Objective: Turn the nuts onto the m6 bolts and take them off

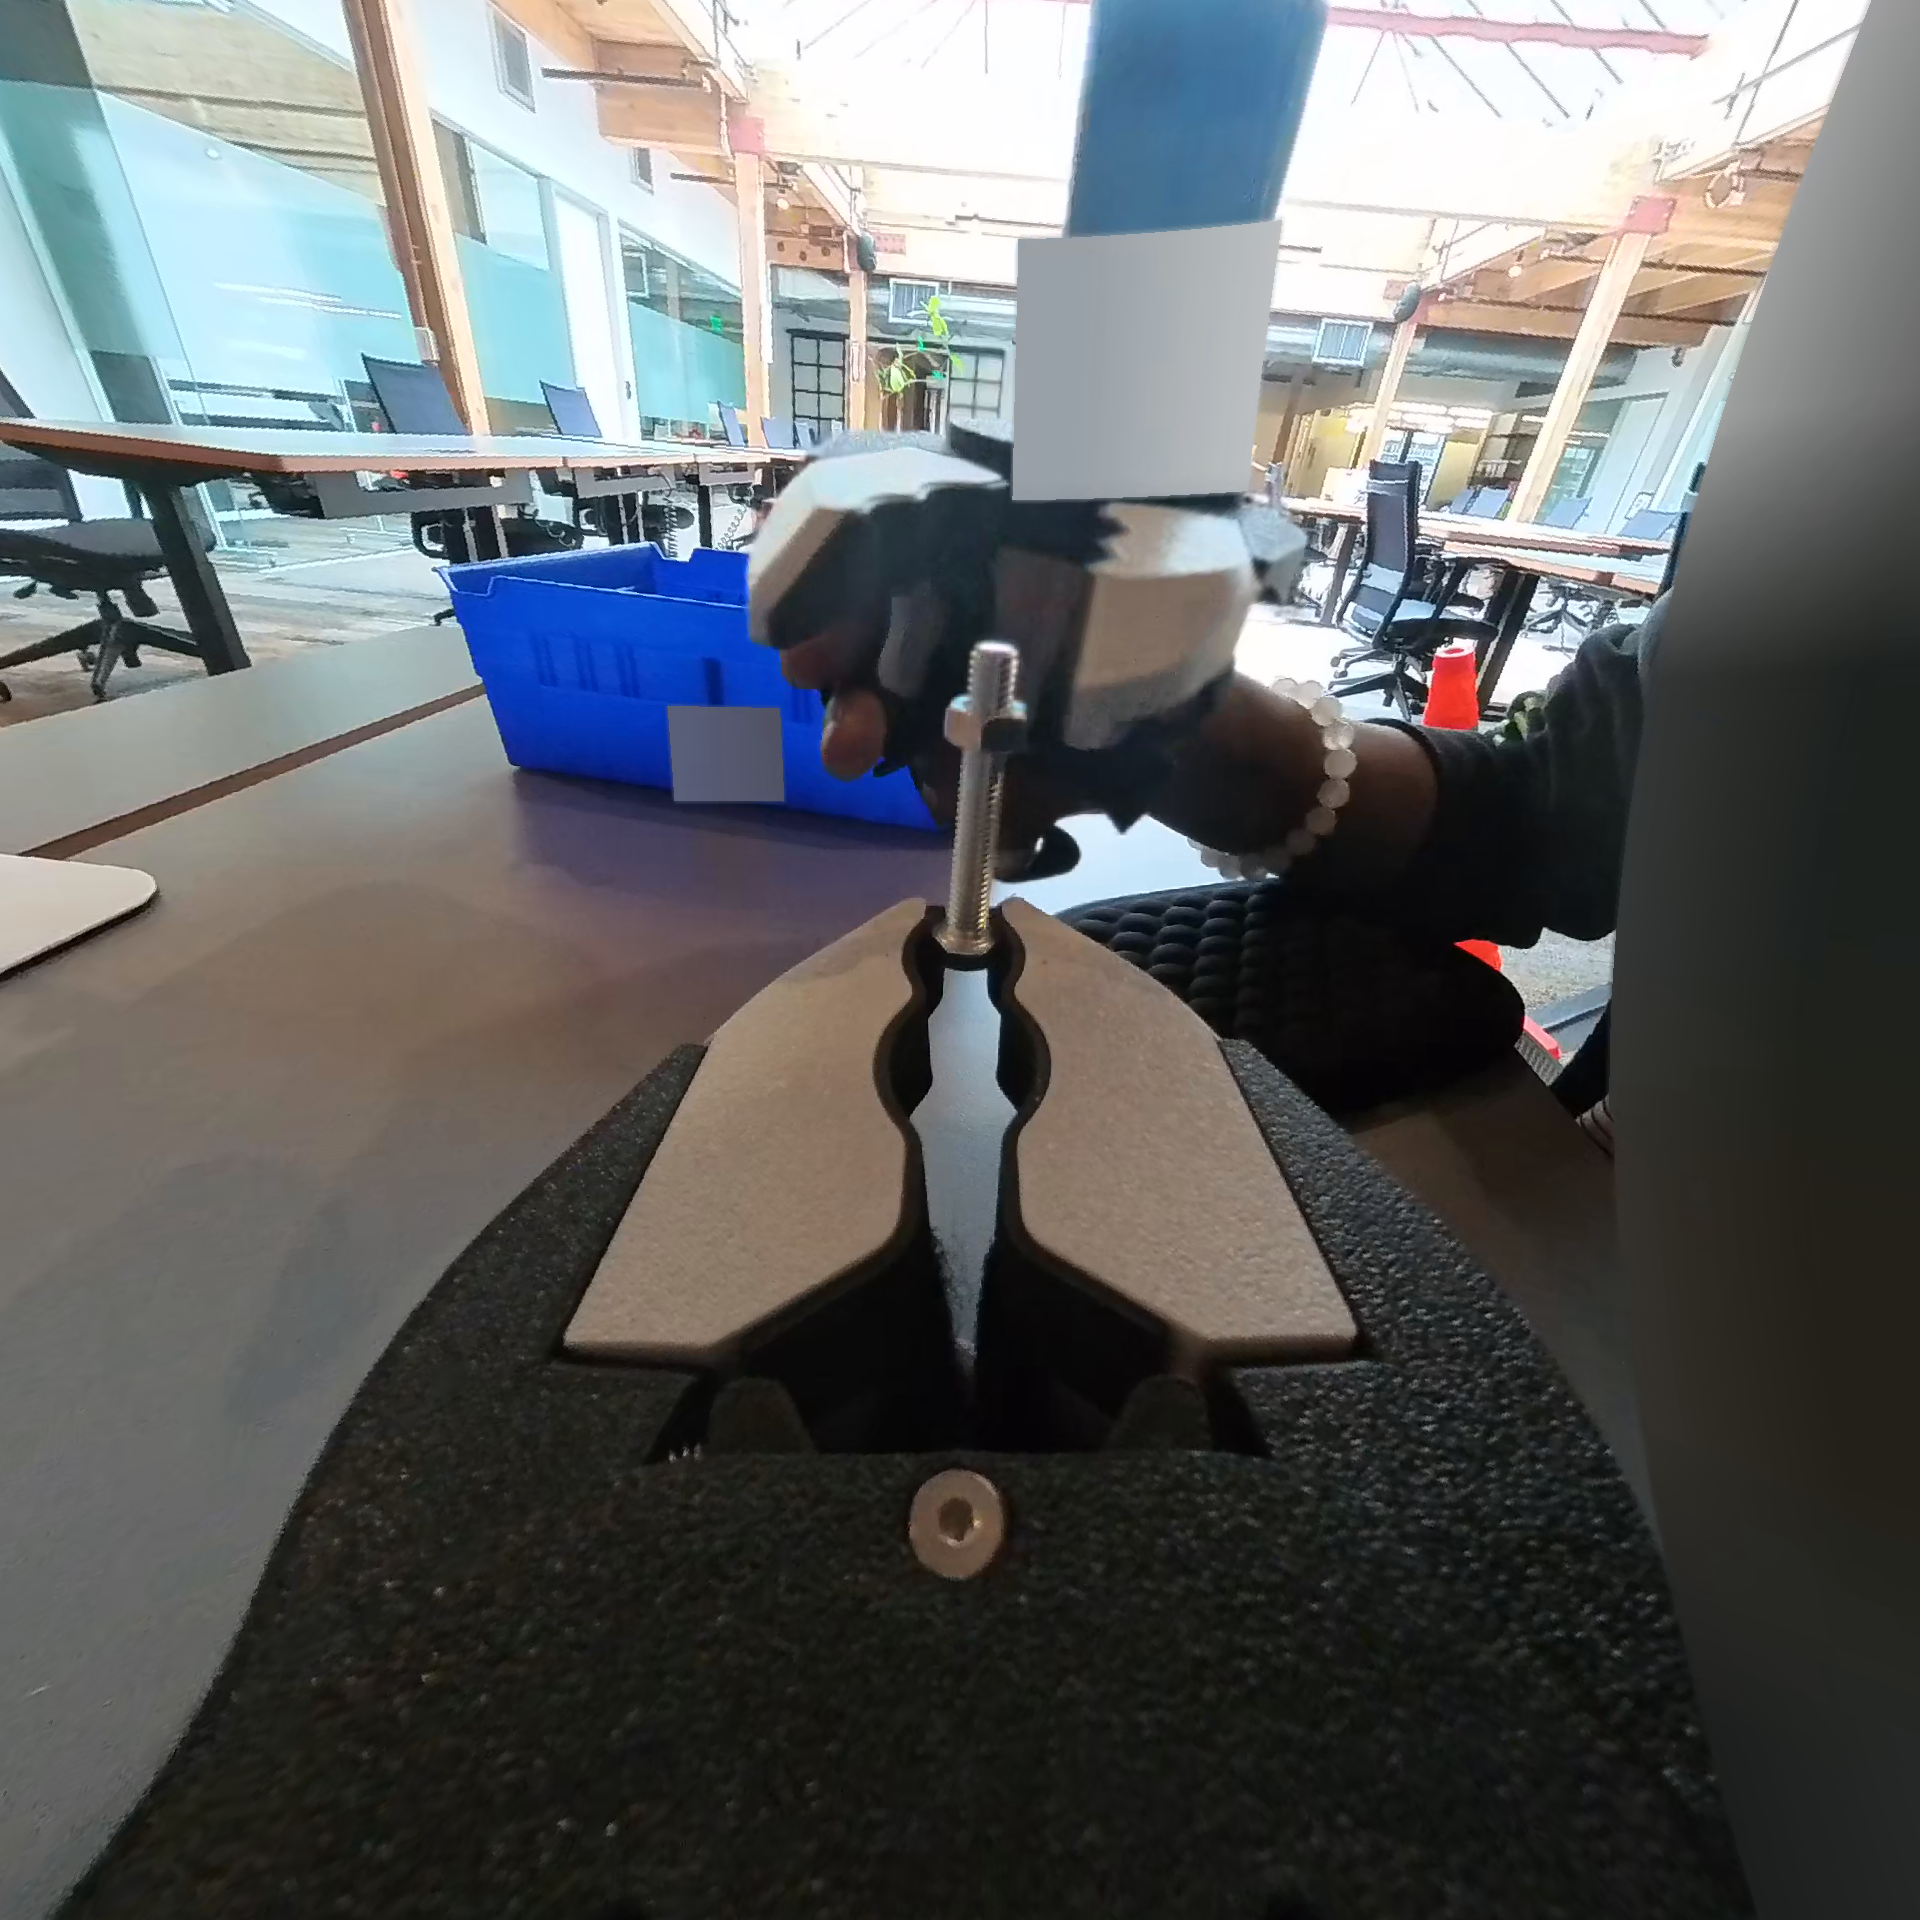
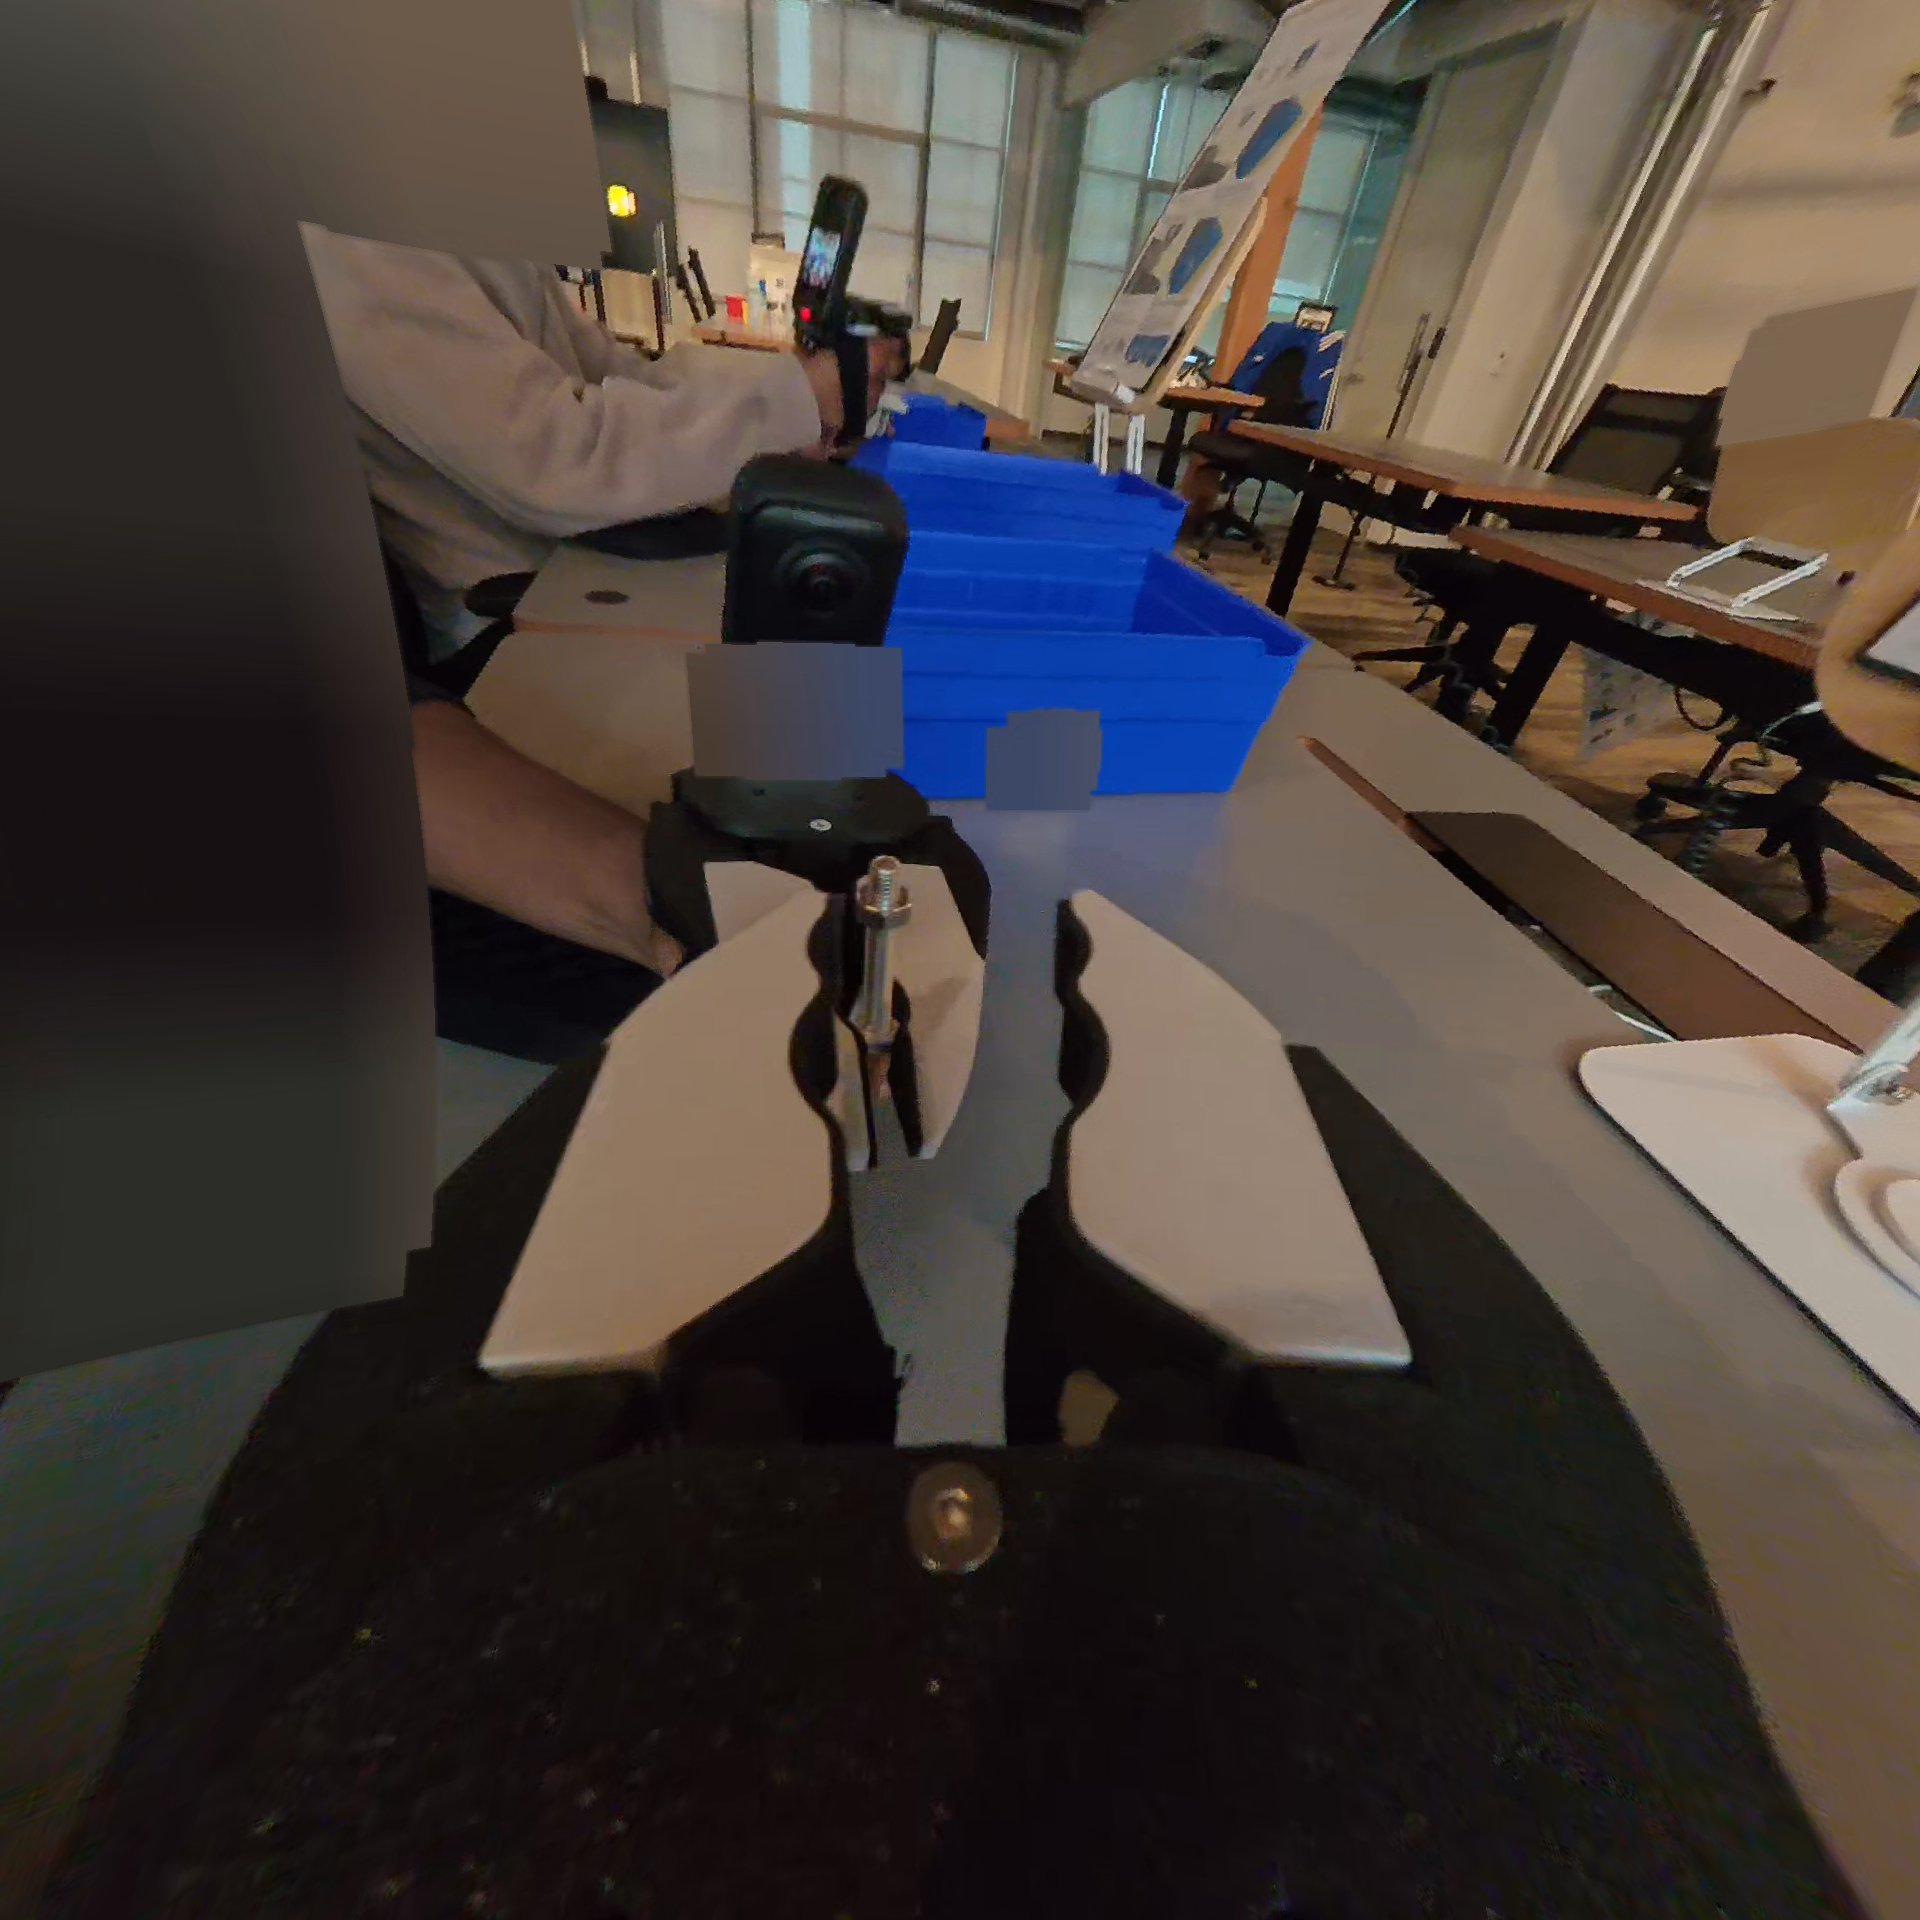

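Bolt [image 1: 971, 821] stands upright, its head end pinched between my left claw's [image 1: 968, 914] narrowed fingertips above the dark desk [image 1: 312, 1039], well in from its edges. Nut [image 1: 982, 717] sits high on the thread, just below the tip. My right claw [image 2: 940, 914] is spread wide beside the bolt, gripping nothing. Farther back, a blue bin [image 1: 603, 665] rests on the desk.

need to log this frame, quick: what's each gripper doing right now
Left gripper: shut on the base of the upright bolt, nut near its top.
Right gripper: open, holding nothing.
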